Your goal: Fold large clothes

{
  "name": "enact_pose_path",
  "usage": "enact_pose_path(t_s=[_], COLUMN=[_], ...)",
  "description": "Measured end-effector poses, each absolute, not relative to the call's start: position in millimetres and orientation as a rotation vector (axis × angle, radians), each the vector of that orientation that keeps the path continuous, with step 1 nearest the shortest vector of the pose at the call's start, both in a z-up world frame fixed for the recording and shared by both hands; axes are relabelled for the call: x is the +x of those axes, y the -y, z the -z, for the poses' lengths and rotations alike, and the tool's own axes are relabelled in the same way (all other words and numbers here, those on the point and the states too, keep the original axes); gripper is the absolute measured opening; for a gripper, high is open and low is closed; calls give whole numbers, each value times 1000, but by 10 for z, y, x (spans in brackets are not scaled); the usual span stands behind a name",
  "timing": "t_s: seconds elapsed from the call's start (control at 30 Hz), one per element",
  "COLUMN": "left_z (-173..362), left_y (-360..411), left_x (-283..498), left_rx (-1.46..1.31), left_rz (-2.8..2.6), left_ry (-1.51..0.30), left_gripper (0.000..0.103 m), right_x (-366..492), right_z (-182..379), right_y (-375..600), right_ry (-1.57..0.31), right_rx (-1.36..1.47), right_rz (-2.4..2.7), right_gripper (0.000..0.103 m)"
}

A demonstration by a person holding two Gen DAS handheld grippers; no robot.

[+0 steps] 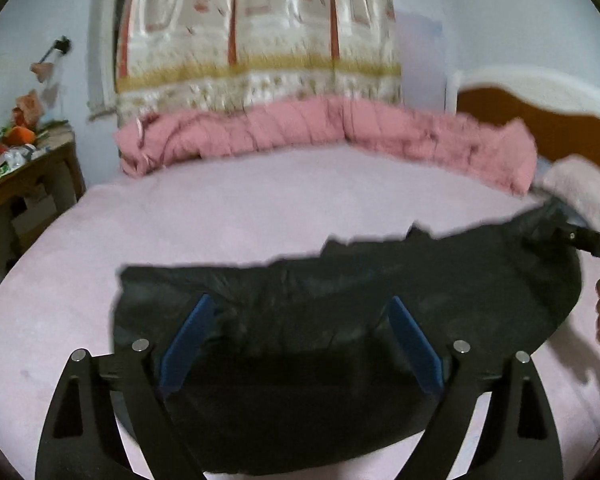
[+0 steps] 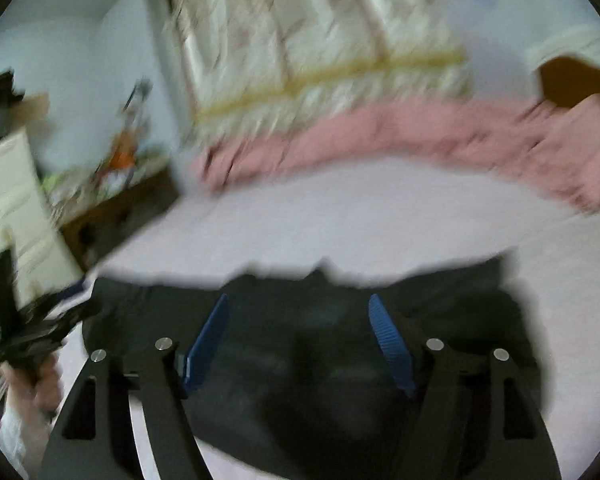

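Note:
A black garment (image 1: 340, 304) lies folded into a wide band on the pale pink bed sheet (image 1: 240, 208). My left gripper (image 1: 300, 304) hovers over its left part with blue-padded fingers (image 1: 188, 336) spread wide, holding nothing. The right gripper shows at the far right of the left wrist view (image 1: 540, 234), at the garment's right end. In the right wrist view, which is blurred, the garment (image 2: 300, 360) lies under my right gripper (image 2: 298, 304), whose blue fingers (image 2: 388, 340) are apart and empty. The left gripper shows at that view's left edge (image 2: 48, 324).
A rolled pink blanket (image 1: 324, 136) runs along the far side of the bed. A patterned curtain (image 1: 260, 28) hangs behind it. A cluttered wooden table (image 1: 24, 168) stands at the left. An orange headboard (image 1: 540, 116) is at the right.

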State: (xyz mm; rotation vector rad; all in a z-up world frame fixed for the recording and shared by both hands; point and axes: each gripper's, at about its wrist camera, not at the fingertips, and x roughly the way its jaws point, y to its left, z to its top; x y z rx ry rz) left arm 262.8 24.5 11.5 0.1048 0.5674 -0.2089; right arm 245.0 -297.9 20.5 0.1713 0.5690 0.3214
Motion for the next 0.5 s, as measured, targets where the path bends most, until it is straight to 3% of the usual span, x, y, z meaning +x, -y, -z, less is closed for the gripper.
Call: enact_pose_path(t_s=[0.1,0.33,0.5], left_z=[46,338,578], left_y=[-258,-678,-747], left_x=[2915,3356,3390], left_rx=[111,3,-40], left_rz=[141,17,29], left_ry=[-618,-666,-689], left_gripper=[89,89,95], right_x=[2711,2969,3090], right_z=[21,253,460], right_y=[2850,3095,2936], right_ry=[-632,-648,-650], right_rx=[60,127,13], right_rz=[-135,-32,-4], right_gripper=[74,74,76])
